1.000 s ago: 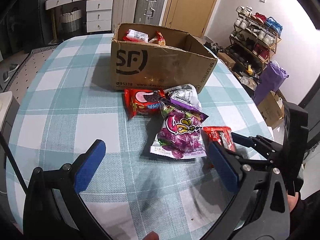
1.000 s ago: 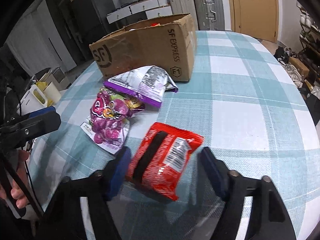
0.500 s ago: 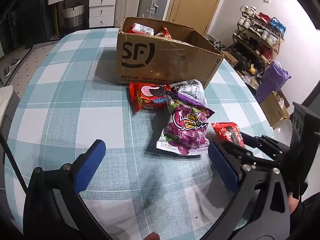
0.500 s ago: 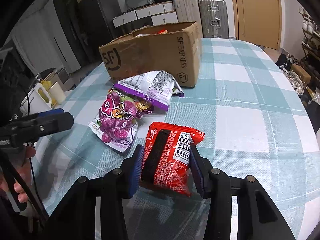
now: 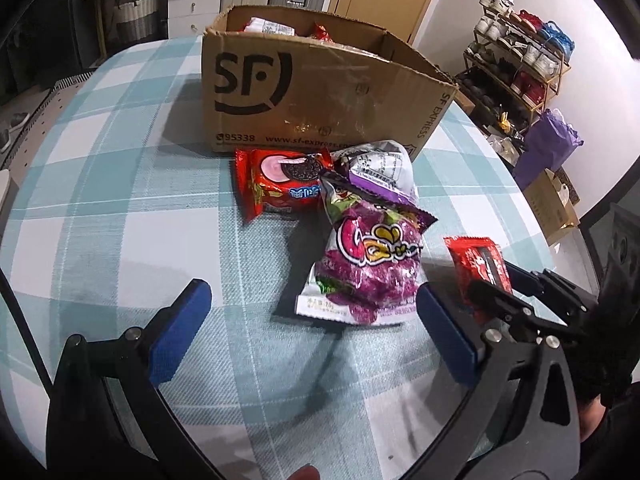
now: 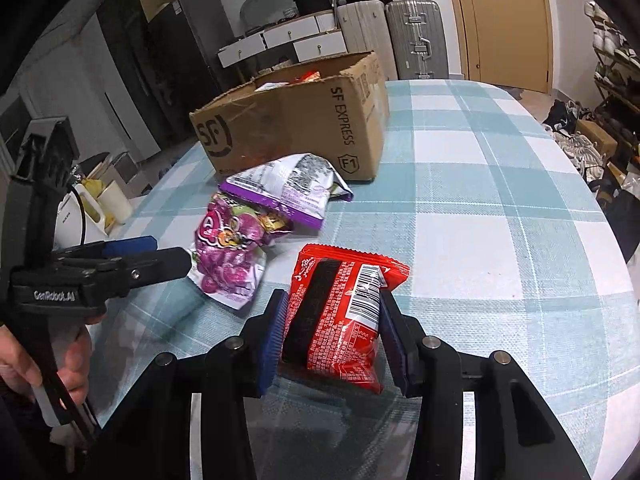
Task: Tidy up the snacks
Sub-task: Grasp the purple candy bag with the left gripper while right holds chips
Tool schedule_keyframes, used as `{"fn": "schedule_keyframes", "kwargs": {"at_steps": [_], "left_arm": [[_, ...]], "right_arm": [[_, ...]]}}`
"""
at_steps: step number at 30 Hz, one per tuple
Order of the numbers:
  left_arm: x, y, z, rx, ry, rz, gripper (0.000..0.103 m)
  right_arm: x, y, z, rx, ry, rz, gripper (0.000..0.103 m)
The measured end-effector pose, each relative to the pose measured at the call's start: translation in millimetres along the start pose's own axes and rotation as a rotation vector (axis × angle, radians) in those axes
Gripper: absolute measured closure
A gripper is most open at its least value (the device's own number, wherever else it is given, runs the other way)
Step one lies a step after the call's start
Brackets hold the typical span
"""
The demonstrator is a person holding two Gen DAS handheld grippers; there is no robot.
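Observation:
My right gripper point(image 6: 334, 320) is shut on a red snack packet point(image 6: 340, 312), its blue pads pressing both sides just above the tablecloth. The same red packet point(image 5: 478, 268) shows in the left wrist view, at the right. My left gripper point(image 5: 310, 326) stands open, its fingers point(image 5: 180, 332) either side of the near end of a purple candy bag point(image 5: 368, 272). Behind it lie a white and purple bag point(image 5: 380, 172) and a red Oreo packet point(image 5: 284, 182). The SF cardboard box point(image 5: 304, 92) stands further back with snacks inside.
The table wears a teal and white checked cloth point(image 6: 500, 208). White containers point(image 6: 100, 204) stand at its left edge in the right wrist view. A shoe rack point(image 5: 520, 60), suitcases point(image 6: 412, 40) and drawers line the room beyond.
The right gripper's jaws closed onto the red packet and lifted it slightly. The left gripper came down and forward toward the purple candy bag, still open.

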State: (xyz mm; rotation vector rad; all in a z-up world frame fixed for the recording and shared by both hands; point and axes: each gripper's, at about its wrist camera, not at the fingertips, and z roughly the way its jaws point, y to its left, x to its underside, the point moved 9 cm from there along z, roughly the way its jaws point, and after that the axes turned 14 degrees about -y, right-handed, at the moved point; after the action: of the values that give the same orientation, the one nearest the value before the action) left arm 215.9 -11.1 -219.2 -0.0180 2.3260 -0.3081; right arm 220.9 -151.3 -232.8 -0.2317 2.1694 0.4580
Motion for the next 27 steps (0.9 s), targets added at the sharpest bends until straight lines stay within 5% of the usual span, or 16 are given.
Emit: {"fn": "schedule_keyframes", "kwargs": {"at_steps": [21, 27], "left_arm": [[-8.6, -27.0, 69.3, 0.046, 0.083, -0.009, 0.002], [-6.0, -34.4, 65.5, 0.087, 0.074, -0.032, 0.019]], "right_arm": [[-8.6, -20.9, 1.0, -0.022, -0.005, 0.078, 0.058], [-9.1, -23.4, -0.8, -0.023, -0.011, 0.085, 0.058]]}}
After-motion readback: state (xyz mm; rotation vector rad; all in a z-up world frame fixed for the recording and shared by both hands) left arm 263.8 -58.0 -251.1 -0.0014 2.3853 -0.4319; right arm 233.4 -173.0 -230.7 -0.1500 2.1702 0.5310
